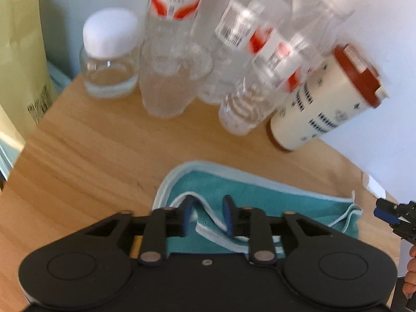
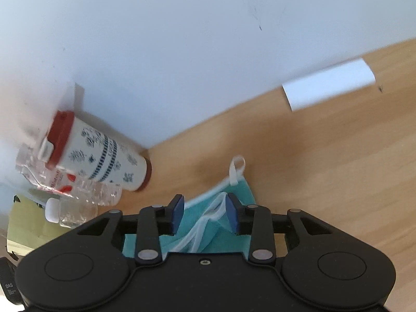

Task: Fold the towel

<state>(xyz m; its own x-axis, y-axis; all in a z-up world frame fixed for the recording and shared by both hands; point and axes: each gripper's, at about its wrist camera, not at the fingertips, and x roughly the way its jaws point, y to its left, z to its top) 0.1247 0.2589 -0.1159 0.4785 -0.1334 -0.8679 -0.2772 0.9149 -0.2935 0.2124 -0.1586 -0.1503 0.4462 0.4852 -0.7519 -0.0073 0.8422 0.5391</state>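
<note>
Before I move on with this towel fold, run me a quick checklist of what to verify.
1. Towel lying folded on the table: ok.
2. Left hand-held gripper let go of the white edge: ok, pads apart.
3. Right hand-held gripper let go: ok, pads apart, hem loose between them.
4. Edges lined up: not ok, white trim looks rumpled at both corners.
5. Bottles and cup away from the towel: ok.
6. Hanging loop tucked in: not ok, sticks out.
</note>
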